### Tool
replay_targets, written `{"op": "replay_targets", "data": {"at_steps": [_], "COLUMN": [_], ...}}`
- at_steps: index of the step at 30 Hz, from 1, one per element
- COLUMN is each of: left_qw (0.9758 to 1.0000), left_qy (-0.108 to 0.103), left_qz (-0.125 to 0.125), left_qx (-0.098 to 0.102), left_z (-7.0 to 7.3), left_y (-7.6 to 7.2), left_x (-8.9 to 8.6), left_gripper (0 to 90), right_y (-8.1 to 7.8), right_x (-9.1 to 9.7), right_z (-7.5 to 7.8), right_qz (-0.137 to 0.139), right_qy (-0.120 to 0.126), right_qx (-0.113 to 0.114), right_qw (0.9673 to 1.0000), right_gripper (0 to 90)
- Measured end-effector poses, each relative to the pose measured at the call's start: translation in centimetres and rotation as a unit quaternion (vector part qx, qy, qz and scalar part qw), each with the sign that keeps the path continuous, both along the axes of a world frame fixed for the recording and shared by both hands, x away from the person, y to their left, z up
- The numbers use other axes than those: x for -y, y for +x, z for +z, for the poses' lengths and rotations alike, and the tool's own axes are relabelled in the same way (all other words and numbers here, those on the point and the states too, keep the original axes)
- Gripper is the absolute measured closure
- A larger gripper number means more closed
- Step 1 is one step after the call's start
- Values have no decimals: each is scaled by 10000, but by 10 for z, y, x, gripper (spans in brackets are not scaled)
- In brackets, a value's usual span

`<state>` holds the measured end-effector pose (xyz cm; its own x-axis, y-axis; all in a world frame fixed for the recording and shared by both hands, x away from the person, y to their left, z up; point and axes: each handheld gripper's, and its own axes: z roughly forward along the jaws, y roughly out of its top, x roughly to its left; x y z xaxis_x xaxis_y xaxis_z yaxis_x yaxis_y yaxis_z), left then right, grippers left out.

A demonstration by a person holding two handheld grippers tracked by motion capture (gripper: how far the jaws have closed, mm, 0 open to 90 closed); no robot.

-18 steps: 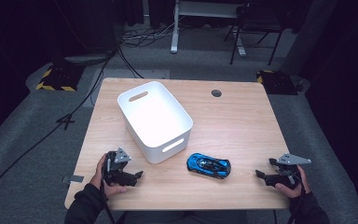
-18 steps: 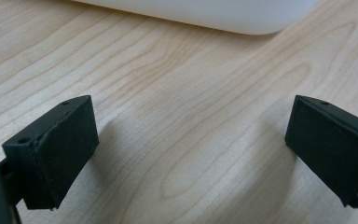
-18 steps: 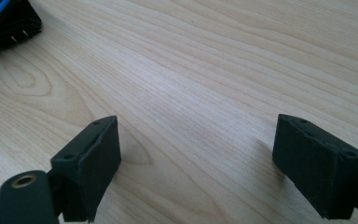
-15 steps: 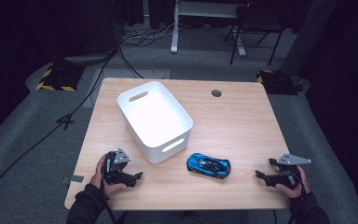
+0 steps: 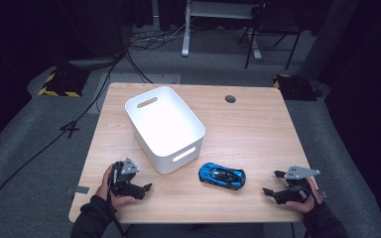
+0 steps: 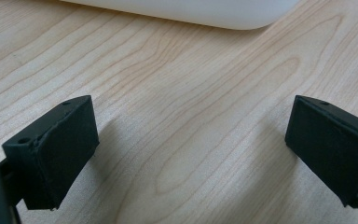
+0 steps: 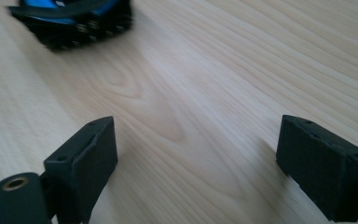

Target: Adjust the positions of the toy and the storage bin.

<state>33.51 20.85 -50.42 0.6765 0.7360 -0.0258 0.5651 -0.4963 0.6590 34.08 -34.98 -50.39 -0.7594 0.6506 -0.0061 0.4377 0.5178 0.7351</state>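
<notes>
**Two grippers rest wide open at the near edge, toy car between them**

High view: a white bin [image 5: 164,128] stands on the wooden table [image 5: 258,129], angled, with the blue toy car [image 5: 222,176] just beside its near corner, at about 4 o'clock from it. The left gripper [image 5: 144,187] sits at 7 o'clock from the bin, held by the left hand [image 5: 110,186]. The right gripper [image 5: 273,184] lies at 3 o'clock from the car, well apart from it, in the right hand [image 5: 305,198].

Left gripper view: the left gripper [image 6: 191,154] has its jaws spread wide with nothing but bare wood between them. The bin's white wall [image 6: 191,11] runs along 12 o'clock.

Right gripper view: the right gripper [image 7: 196,163] is likewise released, jaws far apart over bare wood. The car [image 7: 72,21] shows blurred at 11 o'clock, clear of both jaws.
</notes>
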Motion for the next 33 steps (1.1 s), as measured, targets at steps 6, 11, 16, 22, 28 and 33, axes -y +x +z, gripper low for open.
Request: {"op": "replay_targets", "data": {"at_steps": [6, 11, 16, 22, 28, 33], "left_qw": [10000, 10000, 10000, 10000, 10000, 10000], "left_qy": [6, 12, 14, 29, 22, 5], "left_qz": [3, -9, 39, 39, 53, -74], "left_qx": [-5, -1, 25, 29, 32, -6], "left_z": [0, 0, 0, 0, 0, 1], "left_y": [0, 0, 0, 0, 0, 0], "left_x": [0, 0, 0, 1, 1, 1], "left_gripper": [28, 28, 28, 28, 28, 38], "right_y": [1, 8, 18, 25, 33, 34], "right_x": [-35, -57, -76, -92, -110, -113], "right_z": [-1, -1, -1, -1, -2, -1], "right_qz": [579, 932, 1136, 1452, 1532, 1467], "right_qy": [-35, -80, -107, -130, -140, -69], "right_qx": [-15, -51, -78, -76, -81, -42], "right_qw": [9983, 9956, 9934, 9893, 9881, 9892], "right_gripper": [89, 48, 24, 17, 14, 105]}}
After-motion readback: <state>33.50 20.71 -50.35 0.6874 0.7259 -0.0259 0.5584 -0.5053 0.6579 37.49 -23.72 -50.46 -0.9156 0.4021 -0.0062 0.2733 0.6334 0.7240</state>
